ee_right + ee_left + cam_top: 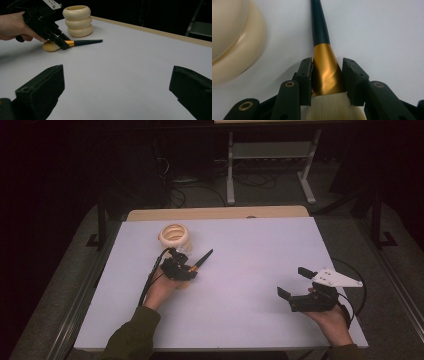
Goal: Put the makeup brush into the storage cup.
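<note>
A makeup brush with a dark handle, gold ferrule and cream bristles lies flat on the white table. My left gripper is shut on its gold ferrule; in the left gripper view the two pads press the ferrule from both sides, and the handle points away. A cream ribbed holder stands upright just behind the brush, its bulge at the left. My right gripper hovers open at the table's right front, nothing between its jaws. From there the brush and holder are far left.
The table's wooden far edge runs along the back. A metal frame and cables lie on the dark floor beyond. Black cables trail from both grippers.
</note>
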Demonstrator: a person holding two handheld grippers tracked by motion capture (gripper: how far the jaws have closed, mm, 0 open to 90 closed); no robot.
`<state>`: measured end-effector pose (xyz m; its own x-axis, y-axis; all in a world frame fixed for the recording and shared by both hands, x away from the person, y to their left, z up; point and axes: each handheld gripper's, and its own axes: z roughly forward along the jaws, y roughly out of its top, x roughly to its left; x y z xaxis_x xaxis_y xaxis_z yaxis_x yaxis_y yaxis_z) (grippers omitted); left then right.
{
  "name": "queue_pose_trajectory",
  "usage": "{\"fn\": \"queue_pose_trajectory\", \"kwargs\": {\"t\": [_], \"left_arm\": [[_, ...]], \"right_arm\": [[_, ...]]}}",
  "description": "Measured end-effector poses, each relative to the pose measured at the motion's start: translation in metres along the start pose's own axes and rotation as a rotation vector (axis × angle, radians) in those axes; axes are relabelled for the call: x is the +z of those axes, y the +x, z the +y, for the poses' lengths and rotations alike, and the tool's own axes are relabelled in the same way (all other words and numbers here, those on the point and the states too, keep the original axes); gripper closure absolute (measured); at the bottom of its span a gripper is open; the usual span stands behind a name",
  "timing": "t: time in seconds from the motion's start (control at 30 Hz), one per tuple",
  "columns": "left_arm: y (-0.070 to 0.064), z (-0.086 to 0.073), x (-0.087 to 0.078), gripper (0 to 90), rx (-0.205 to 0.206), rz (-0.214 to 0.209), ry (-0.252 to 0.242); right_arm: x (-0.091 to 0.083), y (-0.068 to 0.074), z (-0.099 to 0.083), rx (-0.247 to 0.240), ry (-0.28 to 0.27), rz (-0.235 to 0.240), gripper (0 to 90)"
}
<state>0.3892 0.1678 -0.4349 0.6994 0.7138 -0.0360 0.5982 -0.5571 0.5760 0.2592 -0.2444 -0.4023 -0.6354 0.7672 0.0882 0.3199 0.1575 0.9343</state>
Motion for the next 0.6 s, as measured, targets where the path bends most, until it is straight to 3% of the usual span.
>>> {"fn": "queue_pose_trajectory", "kwargs": {"t": [0.53, 0.6], "left_arm": [[0.0047, 0.0000, -0.0012, 62.7, 0.051, -0.029, 0.013], [0.0048, -0.0006, -0.0008, 62.7, 0.040, -0.038, 0.004]], "right_arm": [[-0.0006, 0.0001, 0.0002, 0.002, -0.002, -0.003, 0.0], [-0.0010, 0.0002, 0.0003, 0.008, -0.001, -0.004, 0.0]]}}
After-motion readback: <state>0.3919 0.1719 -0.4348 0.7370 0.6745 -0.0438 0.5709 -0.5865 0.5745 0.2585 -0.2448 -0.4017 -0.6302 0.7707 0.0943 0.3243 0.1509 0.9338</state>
